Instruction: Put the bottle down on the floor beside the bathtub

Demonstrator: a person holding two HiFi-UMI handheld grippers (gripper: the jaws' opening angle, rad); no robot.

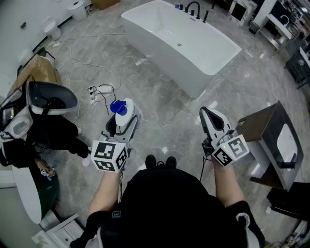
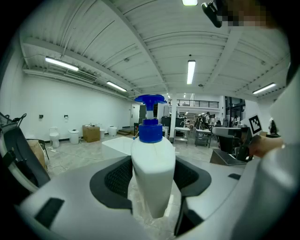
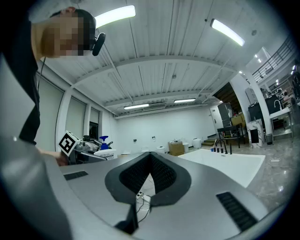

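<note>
A white bottle (image 1: 127, 114) with a blue pump cap stands upright between the jaws of my left gripper (image 1: 125, 116), held in the air above the grey marble floor. In the left gripper view the bottle (image 2: 152, 168) fills the gap and both dark pads (image 2: 117, 177) press on its sides. My right gripper (image 1: 209, 114) is held level to the right, shut with nothing in it; its pads meet at the tip (image 3: 151, 157). The white bathtub (image 1: 184, 43) stands ahead across the floor, also visible as the bathtub (image 3: 225, 161) in the right gripper view.
A black faucet (image 1: 193, 8) stands at the tub's far end. White cables (image 1: 97, 92) lie on the floor to the left. A dark vanity with a basin (image 1: 276, 140) is close on the right. Toilets (image 1: 51, 26), a cardboard box (image 1: 38, 70) and a black-and-white seat (image 1: 48, 97) crowd the left.
</note>
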